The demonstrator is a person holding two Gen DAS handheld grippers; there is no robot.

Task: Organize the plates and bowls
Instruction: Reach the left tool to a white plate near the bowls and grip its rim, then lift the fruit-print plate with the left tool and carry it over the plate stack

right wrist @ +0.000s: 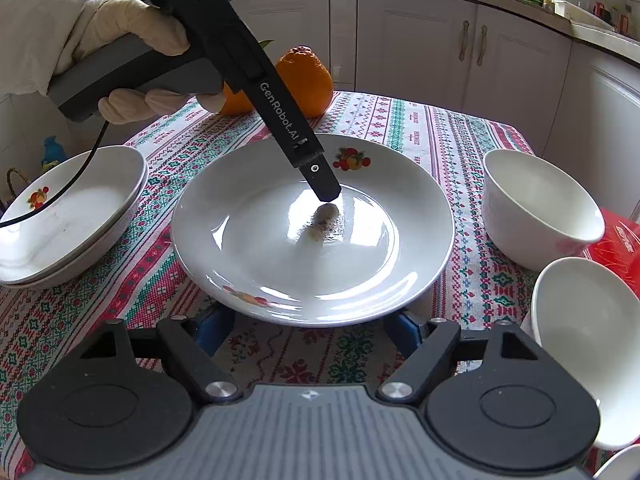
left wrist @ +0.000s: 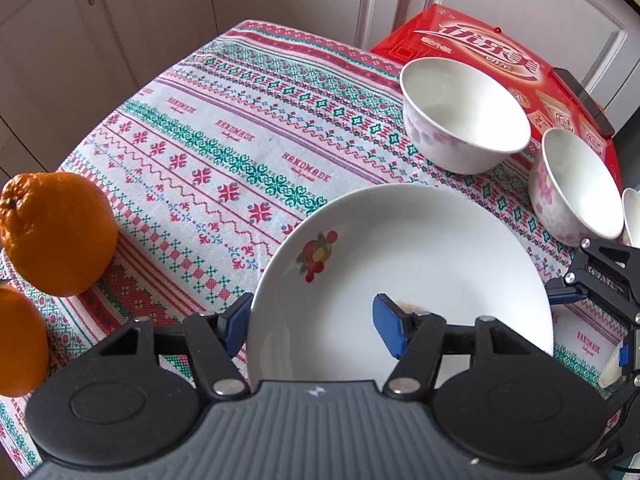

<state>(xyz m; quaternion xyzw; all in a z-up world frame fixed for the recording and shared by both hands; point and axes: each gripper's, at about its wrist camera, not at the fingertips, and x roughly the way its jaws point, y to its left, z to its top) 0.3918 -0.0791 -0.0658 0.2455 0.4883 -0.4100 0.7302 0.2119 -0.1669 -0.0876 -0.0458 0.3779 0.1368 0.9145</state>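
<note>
Two bowls (left wrist: 464,114); one plate (left wrist: 400,264); two oranges (left wrist: 56,232).

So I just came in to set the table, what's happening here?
A person holding two claws is sorting dishes. The left claw straddles the rim of the plate, one finger inside; whether it grips is unclear. The right claw sits open at the near rim. Two bowls stand aside.

Two oranges (left wrist: 56,232) on patterned tablecloth (left wrist: 224,140); red box (left wrist: 492,64) at edge; white cabinets (right wrist: 472,48) behind.
</note>
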